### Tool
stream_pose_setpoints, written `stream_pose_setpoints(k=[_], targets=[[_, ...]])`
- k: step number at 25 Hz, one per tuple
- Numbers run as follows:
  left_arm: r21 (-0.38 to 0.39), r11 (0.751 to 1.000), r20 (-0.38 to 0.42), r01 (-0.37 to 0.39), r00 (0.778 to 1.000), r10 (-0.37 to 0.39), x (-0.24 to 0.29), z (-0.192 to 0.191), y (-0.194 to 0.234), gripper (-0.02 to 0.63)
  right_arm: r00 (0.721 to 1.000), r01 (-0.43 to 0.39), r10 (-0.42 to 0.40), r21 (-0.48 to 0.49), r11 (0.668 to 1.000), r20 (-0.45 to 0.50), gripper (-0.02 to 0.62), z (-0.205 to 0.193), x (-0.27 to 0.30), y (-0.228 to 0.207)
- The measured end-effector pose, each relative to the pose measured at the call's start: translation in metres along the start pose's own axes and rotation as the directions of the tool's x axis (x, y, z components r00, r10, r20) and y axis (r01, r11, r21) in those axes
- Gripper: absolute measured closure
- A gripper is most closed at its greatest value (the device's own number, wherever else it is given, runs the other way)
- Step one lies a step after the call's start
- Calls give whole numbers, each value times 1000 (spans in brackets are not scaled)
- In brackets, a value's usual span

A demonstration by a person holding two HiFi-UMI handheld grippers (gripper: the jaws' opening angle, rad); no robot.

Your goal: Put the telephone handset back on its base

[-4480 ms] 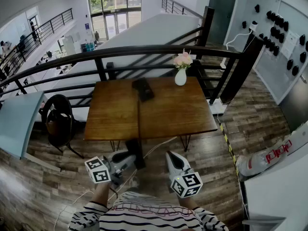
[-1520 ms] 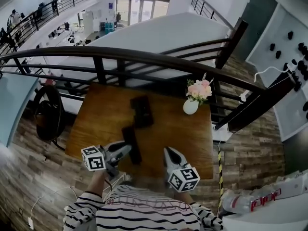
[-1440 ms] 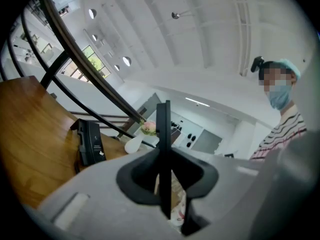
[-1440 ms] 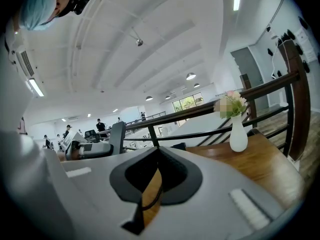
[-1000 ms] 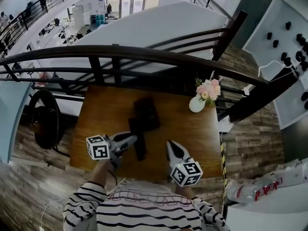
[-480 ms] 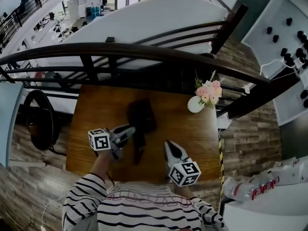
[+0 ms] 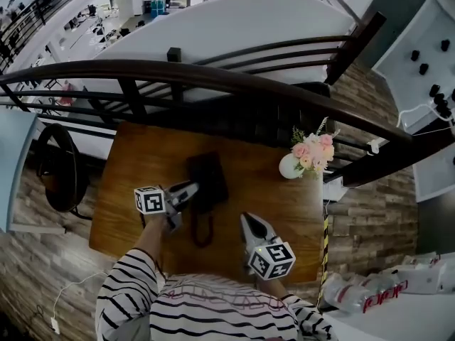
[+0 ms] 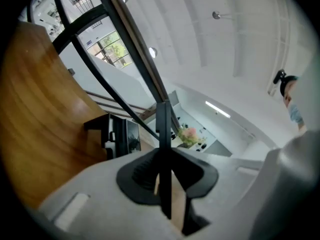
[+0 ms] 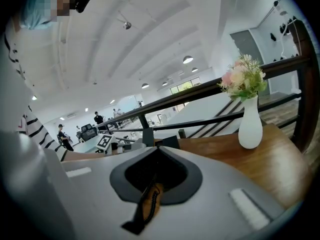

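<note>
A black telephone base (image 7: 210, 170) lies mid-table on the wooden table (image 7: 124, 183). My left gripper (image 7: 192, 188) is at the base's left side, shut on the black handset (image 7: 200, 196), which hangs over the near-left part of the base. Whether the handset touches the base I cannot tell. In the left gripper view the handset (image 8: 162, 124) shows as a thin dark bar sticking out of the left gripper (image 8: 163, 151), with the base (image 8: 117, 136) just beyond. The coiled cord (image 7: 201, 231) loops toward me. My right gripper (image 7: 247, 220) is shut and holds nothing; in its own view the right gripper (image 9: 157, 151) has the cord (image 9: 148, 204) under it.
A white vase of pink flowers (image 7: 289, 165) stands at the table's far right corner, and this vase (image 9: 250, 126) also shows in the right gripper view. A dark railing (image 7: 213, 73) runs behind the table. A black chair (image 7: 53, 169) stands to the left.
My left gripper has carried the handset forward from the table's near edge to the base. The right gripper has stayed by the near edge, and the head view has come closer.
</note>
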State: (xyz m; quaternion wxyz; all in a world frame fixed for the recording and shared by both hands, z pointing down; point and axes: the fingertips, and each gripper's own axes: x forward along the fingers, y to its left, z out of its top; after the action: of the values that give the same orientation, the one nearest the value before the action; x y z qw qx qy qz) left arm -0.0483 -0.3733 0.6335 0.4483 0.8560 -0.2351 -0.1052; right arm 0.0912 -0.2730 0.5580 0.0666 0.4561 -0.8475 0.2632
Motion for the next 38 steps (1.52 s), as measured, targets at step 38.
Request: stream_pose_setpoints(k=[38], targets=[[-144, 985, -57, -94, 995, 87, 23, -11, 94, 540, 993, -41, 40, -12, 999, -109, 595, -7, 31, -37]])
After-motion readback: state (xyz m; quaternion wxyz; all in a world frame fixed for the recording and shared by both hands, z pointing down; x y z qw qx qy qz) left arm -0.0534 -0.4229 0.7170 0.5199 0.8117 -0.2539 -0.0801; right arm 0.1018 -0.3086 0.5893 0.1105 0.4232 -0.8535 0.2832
